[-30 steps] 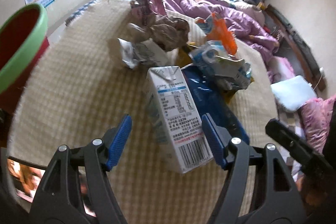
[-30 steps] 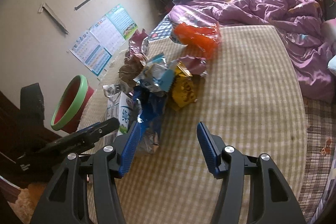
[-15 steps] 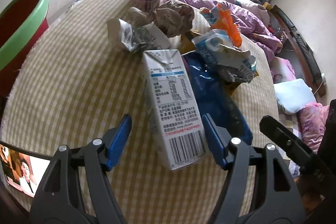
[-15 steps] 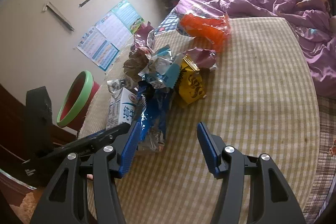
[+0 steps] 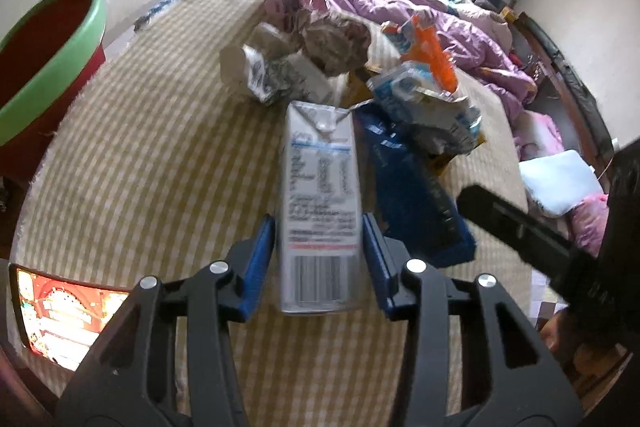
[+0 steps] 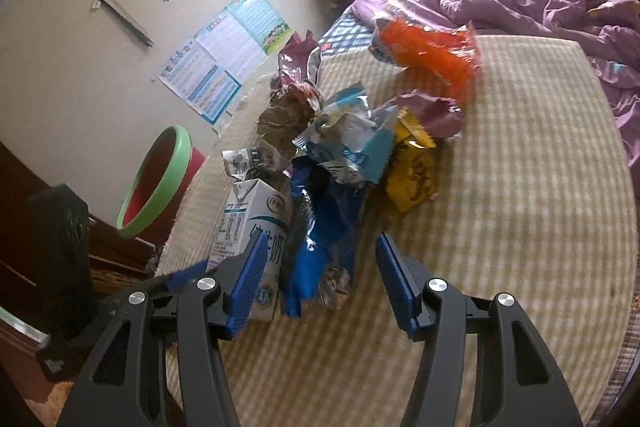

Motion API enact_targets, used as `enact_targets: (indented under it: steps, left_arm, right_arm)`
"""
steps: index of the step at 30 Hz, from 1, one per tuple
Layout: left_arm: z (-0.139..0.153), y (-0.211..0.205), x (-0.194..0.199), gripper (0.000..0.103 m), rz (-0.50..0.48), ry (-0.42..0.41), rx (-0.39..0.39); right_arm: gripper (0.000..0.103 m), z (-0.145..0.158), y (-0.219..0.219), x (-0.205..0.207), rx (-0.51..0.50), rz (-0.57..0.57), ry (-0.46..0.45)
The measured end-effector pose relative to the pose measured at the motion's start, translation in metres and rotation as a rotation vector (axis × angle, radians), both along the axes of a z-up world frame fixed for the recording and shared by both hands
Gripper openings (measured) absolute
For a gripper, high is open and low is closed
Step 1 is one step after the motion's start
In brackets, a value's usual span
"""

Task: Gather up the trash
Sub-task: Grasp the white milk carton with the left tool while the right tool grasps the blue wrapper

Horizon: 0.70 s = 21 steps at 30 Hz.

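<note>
While the bed (image 6: 540, 187) fills both views, only the left one shows a lit screen (image 5: 64, 315) at its near left. A red bin (image 5: 48, 67) stands left. The left claw (image 5: 319, 247) has just been closing and grasps the milk carton (image 5: 320, 195) lying near the wrappers (image 6: 344, 143). The right claw (image 6: 320, 279) hangs released over a blue wrapper (image 6: 320, 247).

Milk carton (image 5: 320, 195) lies left of blue wrapper (image 5: 412, 203).
</note>
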State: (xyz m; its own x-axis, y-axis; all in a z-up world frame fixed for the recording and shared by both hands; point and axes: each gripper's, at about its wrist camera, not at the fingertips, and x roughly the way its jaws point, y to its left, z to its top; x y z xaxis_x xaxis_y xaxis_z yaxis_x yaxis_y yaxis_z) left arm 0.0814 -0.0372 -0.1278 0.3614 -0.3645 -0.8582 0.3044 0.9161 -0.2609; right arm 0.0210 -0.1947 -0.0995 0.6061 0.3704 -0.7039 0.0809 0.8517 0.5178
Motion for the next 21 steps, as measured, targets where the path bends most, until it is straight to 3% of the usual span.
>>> enact_targets:
  steps: [8, 11, 16, 21]
  left_arm:
    - [-0.005, 0.005, 0.004, 0.044, 0.002, 0.003, -0.012]
    - [-0.004, 0.003, 0.003, 0.041, -0.007, -0.001, -0.007]
    - [-0.003, 0.001, 0.004, 0.040, -0.011, -0.007, 0.008]
    - [0.002, 0.006, 0.004, 0.040, -0.001, -0.024, 0.003]
  right_arm:
    - [0.040, -0.013, 0.007, 0.013, 0.004, 0.021, 0.052]
    - [0.018, -0.017, 0.009, 0.013, -0.003, 0.027, 0.069]
    - [0.008, -0.014, 0.010, 0.010, -0.009, 0.036, 0.054]
    - [0.008, -0.006, 0.015, 0.003, -0.008, 0.044, 0.025]
